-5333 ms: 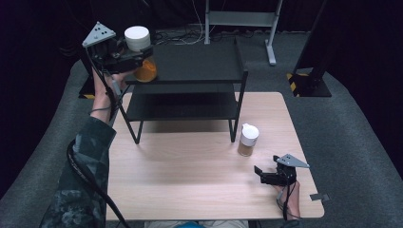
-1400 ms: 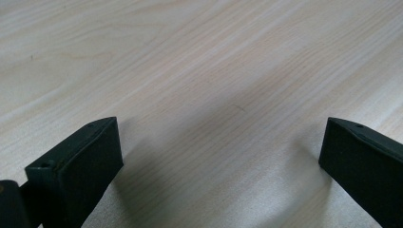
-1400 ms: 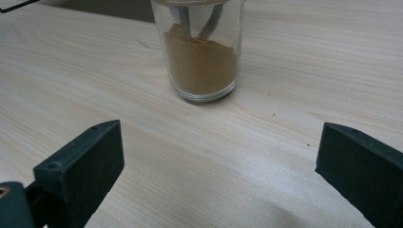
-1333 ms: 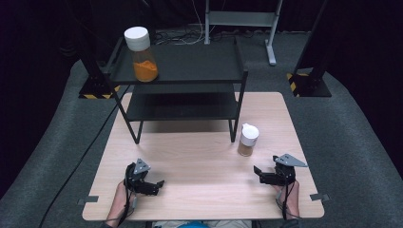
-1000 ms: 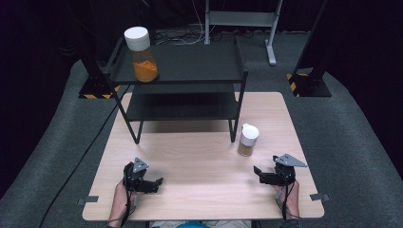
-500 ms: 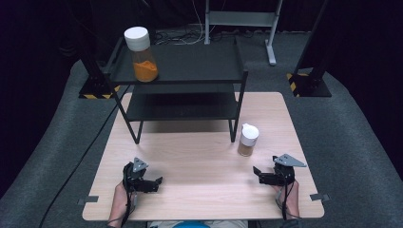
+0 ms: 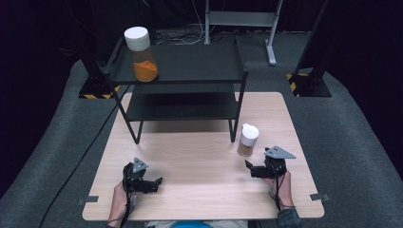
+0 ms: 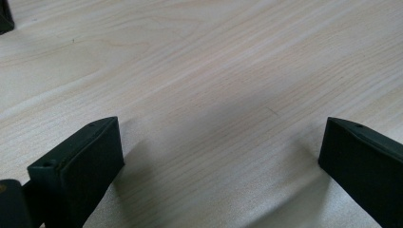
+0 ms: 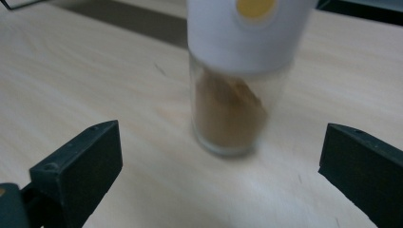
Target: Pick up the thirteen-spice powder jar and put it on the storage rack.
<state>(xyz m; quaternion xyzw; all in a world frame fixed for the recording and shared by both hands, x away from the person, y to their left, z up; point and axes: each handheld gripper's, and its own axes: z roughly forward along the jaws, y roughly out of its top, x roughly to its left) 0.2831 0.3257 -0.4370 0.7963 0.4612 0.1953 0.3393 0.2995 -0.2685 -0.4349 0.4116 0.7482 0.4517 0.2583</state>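
Orange-powder jar (image 7: 140, 56) now parked on the shelf rack's (image 7: 190, 64) top; my left hand-held gripper (image 7: 151, 183) is back down, jaws wide, empty. Right hand-held gripper (image 7: 249, 168), wide open, faces the brown spice jar (image 9: 242, 80) beside the rack's front leg — next pickup, I'd say.

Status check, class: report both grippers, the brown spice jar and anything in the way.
Left gripper open, empty, low over table. Right gripper open, facing brown spice jar, not touching. Jar upright, lid on. Path between them clear.

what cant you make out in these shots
- Brown spice jar: top cut off by the right gripper view's upper edge, and blurred.
- Its lid label: too small in the high view.
- Orange jar on the shelf: any label too small in the high view.
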